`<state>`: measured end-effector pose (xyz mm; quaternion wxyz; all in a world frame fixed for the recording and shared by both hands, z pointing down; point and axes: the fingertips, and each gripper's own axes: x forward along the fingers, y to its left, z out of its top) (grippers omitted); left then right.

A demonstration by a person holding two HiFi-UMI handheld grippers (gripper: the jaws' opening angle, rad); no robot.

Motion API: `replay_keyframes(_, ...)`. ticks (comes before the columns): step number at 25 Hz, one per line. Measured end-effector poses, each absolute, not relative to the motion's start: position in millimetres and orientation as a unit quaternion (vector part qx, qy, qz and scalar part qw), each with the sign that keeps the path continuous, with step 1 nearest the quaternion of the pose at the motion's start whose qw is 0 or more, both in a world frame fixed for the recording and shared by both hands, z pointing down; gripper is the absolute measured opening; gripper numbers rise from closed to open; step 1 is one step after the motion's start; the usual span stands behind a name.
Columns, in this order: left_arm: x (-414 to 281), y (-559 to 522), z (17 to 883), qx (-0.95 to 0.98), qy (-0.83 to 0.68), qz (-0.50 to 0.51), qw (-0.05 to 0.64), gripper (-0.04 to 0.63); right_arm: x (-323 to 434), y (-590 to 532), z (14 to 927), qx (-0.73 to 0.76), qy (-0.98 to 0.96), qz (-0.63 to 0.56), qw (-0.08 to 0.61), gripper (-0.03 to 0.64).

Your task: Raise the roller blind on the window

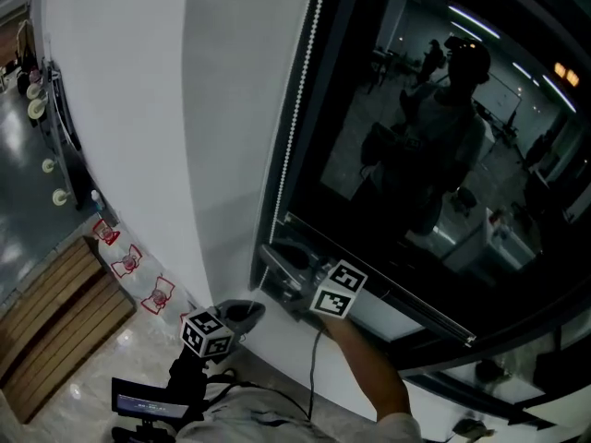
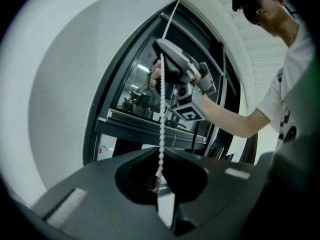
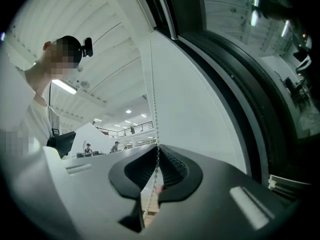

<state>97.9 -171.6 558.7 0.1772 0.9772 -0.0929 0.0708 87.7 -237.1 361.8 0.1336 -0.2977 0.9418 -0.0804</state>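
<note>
Bead chain [image 1: 295,118] of a roller blind hangs down the left edge of a dark window [image 1: 434,155], just beside the white wall [image 1: 138,109]. A person standing close to the glass works it with a hand-held gripper in each hand. The left gripper [image 2: 162,151] is the lower of the two. Its jaws are pressed together with the chain pinched between them, and the beads run straight up from its tips. Above it, the right gripper [image 3: 157,148] is likewise clamped on the chain. The beads pass through its closed jaws and carry on upward along the wall's edge. In the left gripper view, the person's bare forearm [image 2: 230,121] reaches in from the right, with the hand wrapped round the right gripper's body. In the head view, both tools sit low at the foot of the window frame [image 1: 277,238], close together, and each shows its black-and-white marker cube [image 1: 337,289]. The glass in sight is uncovered and mirrors the person and the ceiling lights. The blind's fabric itself cannot be made out. A slatted wooden panel [image 1: 55,317] lies on the shiny floor at lower left, well apart from the window.
</note>
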Motion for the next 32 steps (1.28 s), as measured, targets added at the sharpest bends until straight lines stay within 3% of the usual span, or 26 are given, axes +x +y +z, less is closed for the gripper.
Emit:
replay_keyframes(6,54,-169,649,0.950,-0.130,0.156,0.237,0.003,98,-235,356,-0.335,0.924,-0.084,0.162,0.014)
replay_keyframes(8,35,-155,685,0.937,-0.127,0.197,0.259,0.225,100,-232,356,-0.355,0.917,-0.080,0.162,0.015)
replay_keyframes(11,8,-135,720,0.923,-0.118,0.229,0.286,0.281,91,-227,383,-0.386,0.912,-0.071,0.116,0.028)
replay_keyframes(12,1,-129,727,0.919,-0.115,0.232,0.296,0.281,88,-224,399,-0.398,0.909,-0.077,0.100,0.063)
replay_keyframes(14,-12,-115,741,0.913,-0.104,0.246,0.307,0.278,88,-212,438,-0.434,0.890,-0.108,0.091,0.128)
replay_keyframes(16,-20,-105,751,0.912,-0.096,0.263,0.300,0.235,93,-191,476,-0.484,0.858,-0.146,0.094,0.144)
replay_keyframes(20,-20,-107,750,0.920,-0.105,0.268,0.266,-0.003,105,-134,534,-0.569,0.796,-0.191,0.079,0.130)
replay_keyframes(23,-19,-96,756,0.921,-0.103,0.283,0.245,-0.003,118,-76,571,-0.629,0.740,-0.227,0.074,0.066)
replay_keyframes(24,-20,-89,762,0.919,-0.102,0.293,0.241,-0.003,120,-56,582,-0.644,0.722,-0.239,0.081,0.005)
replay_keyframes(28,-28,-44,771,0.913,-0.107,0.313,0.237,-0.003,113,19,610,-0.687,0.676,-0.256,0.068,0.002)
replay_keyframes(32,-25,16,752,0.923,-0.115,0.271,0.246,-0.003,96,94,627,-0.716,0.651,-0.251,0.038,0.002)
